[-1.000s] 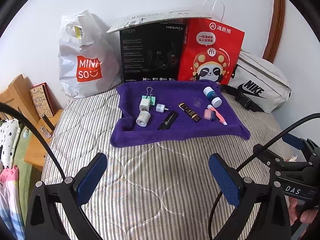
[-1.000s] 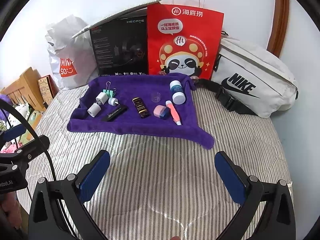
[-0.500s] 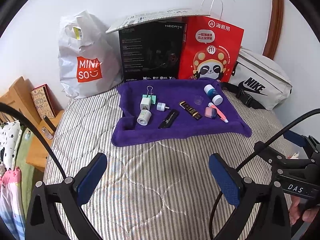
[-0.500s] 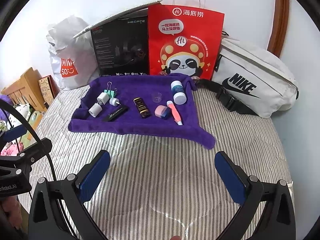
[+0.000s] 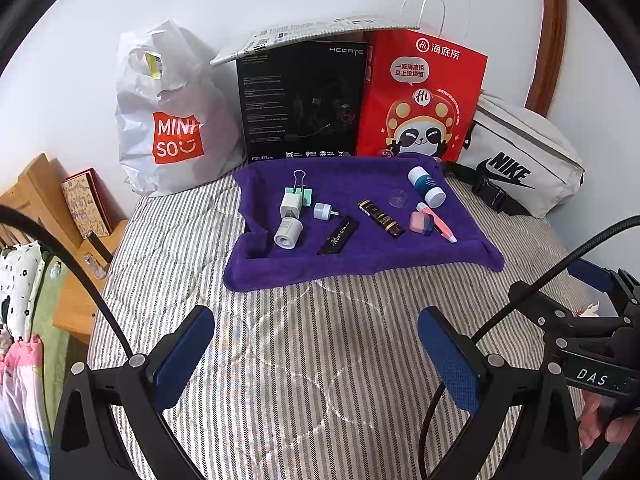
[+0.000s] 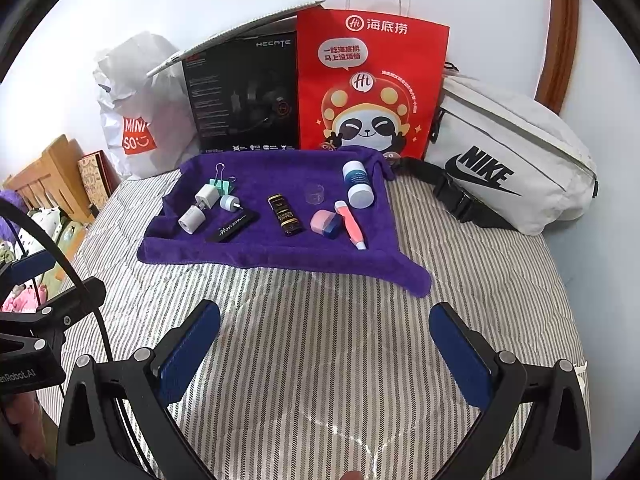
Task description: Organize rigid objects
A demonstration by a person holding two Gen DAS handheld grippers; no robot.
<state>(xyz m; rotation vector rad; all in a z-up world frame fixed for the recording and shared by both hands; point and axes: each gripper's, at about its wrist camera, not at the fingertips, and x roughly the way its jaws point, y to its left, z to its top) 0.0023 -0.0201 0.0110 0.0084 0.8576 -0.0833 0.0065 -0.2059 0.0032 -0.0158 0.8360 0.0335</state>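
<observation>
Ten small rigid objects lie scattered on purple towel (image 5: 360, 256).

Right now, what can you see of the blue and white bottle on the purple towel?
The bottle is a small cylinder, plastic by the look, with a blue body bearing a label too small to read and a white cap. It lies on its side near the far right of the purple towel, cap toward the camera. The pink pen lies close beside its cap; contact is unclear. Neither gripper is near.
</observation>
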